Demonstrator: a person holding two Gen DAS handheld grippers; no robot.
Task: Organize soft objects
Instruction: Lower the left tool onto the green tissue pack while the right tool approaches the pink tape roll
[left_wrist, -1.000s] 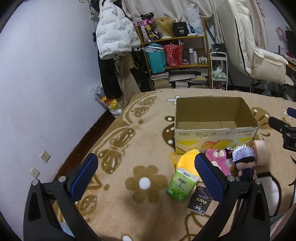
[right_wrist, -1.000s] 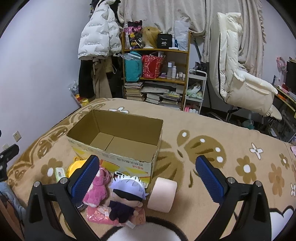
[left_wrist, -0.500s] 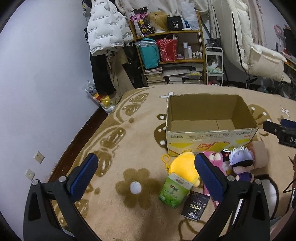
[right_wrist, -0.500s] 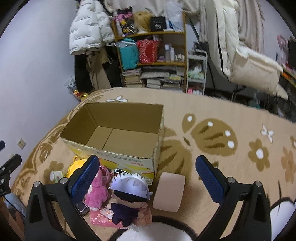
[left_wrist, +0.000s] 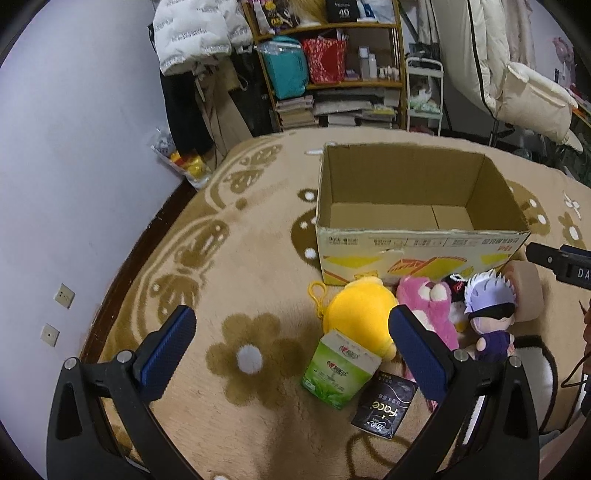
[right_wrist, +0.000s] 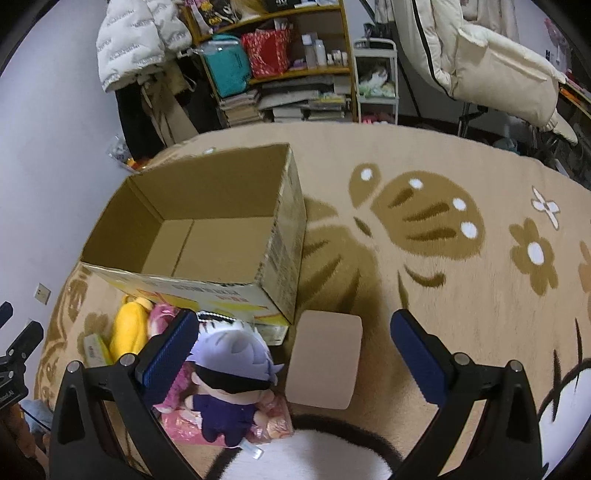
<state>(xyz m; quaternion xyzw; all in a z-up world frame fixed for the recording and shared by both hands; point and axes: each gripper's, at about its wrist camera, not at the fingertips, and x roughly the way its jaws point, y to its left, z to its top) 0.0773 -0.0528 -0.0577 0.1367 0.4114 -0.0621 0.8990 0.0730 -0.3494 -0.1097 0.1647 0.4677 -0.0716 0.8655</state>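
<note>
The left claw (left_wrist: 288, 345) is spread wide, its two blue-padded fingers (left_wrist: 168, 349) well apart with nothing between them. The right claw (right_wrist: 295, 347) is likewise spread wide and holds nothing (blue pads (right_wrist: 417, 360) facing each other across the gap). From the left wrist view, the right claw's black tip (left_wrist: 554, 260) shows far off to the right.
</note>
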